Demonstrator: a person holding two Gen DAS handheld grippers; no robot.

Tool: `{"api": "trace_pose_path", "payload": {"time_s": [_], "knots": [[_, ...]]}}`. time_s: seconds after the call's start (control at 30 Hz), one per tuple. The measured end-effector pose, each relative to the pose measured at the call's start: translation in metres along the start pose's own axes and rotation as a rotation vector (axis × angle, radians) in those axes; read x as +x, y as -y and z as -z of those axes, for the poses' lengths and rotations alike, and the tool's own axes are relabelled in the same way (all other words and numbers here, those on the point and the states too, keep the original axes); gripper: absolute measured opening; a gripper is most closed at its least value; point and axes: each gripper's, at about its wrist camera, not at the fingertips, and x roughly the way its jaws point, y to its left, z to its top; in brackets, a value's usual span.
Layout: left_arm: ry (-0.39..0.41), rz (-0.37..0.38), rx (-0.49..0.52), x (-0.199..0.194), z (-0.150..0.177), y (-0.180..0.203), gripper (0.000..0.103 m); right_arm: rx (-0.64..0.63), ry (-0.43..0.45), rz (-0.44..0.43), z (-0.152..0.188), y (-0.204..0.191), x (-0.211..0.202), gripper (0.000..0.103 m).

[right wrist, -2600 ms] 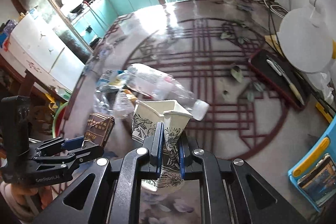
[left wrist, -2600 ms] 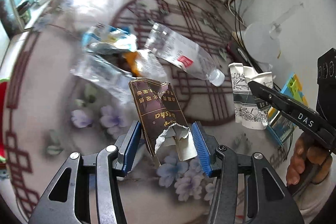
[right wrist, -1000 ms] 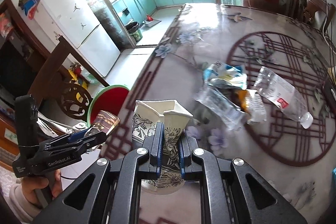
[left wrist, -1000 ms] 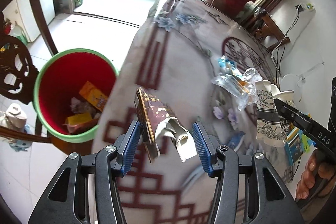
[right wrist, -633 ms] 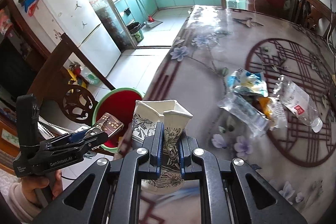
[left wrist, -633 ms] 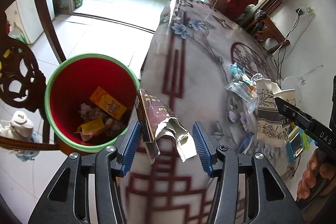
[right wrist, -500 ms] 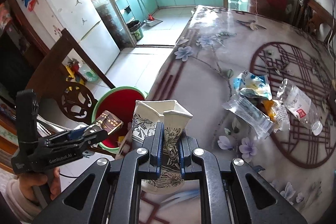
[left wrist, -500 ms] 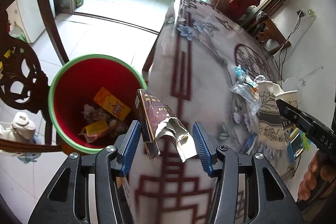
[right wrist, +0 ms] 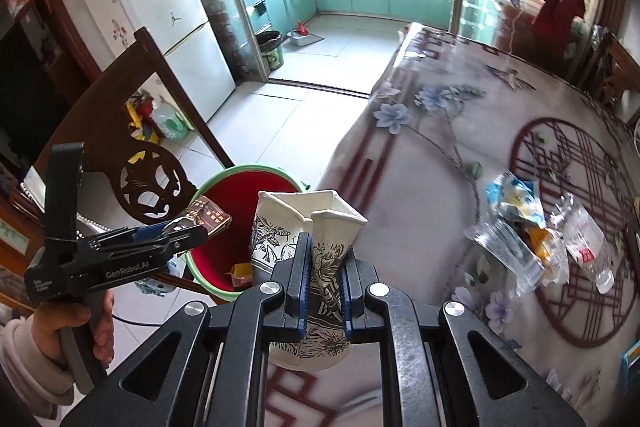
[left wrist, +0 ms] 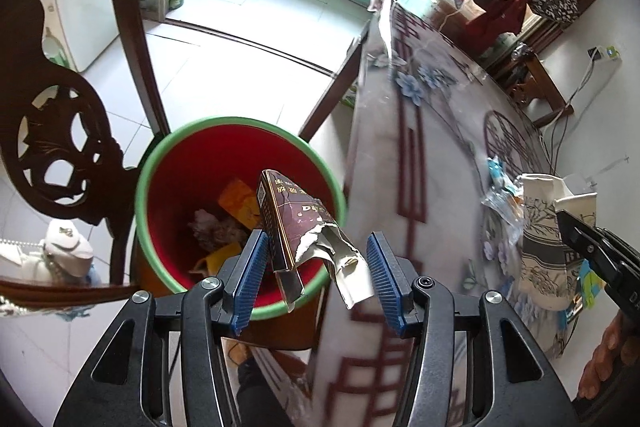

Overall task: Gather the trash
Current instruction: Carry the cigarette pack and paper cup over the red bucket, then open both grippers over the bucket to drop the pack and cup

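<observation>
The left tool (left wrist: 316, 277) stood about half open, its blue-padded jaws bracketing a torn dark brown cigarette pack with gold lettering (left wrist: 294, 223). The pack leaned against the left pad, with a ragged foil flap hanging toward the right one; whether the right pad touched the flap could not be told. Seen from the right wrist, the pack jutted from that tool over the bin's rim. The right tool (right wrist: 323, 289) was almost closed, pinching two crumpled white paper cups with black floral print (right wrist: 308, 247) between its pads, above the near edge of the counter (right wrist: 424, 187).

Just beyond the left tool, on the tiled floor (left wrist: 260, 23) to the left of the counter, stood a round red bin with a green rim (left wrist: 176, 195), holding yellow wrappers and other scraps. A carved dark wooden chair (left wrist: 76, 131) stood just left of the bin.

Farther right on the counter's floral cloth lay a heap of clear plastic bags and a blue-and-white snack wrapper (right wrist: 516, 227), with a crushed clear plastic bottle (right wrist: 586, 239) beside it. At the far left stood a white fridge (right wrist: 160, 27).
</observation>
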Motion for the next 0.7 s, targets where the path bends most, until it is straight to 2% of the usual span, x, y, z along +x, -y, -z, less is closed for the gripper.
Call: {"api": "trace_pose_path", "payload": {"time_s": [0.5,0.7], "knots": [[-0.009,-0.064,-0.002,0.015,-0.018,-0.038,0.05,-0.062,-0.036,-0.092,-0.031,-0.044,0.048,0.01],[-0.005,-0.066,-0.011,0.019,-0.025,-0.047,0.05,-0.066,-0.064,-0.133,-0.039,-0.052,0.068,0.01]]}}
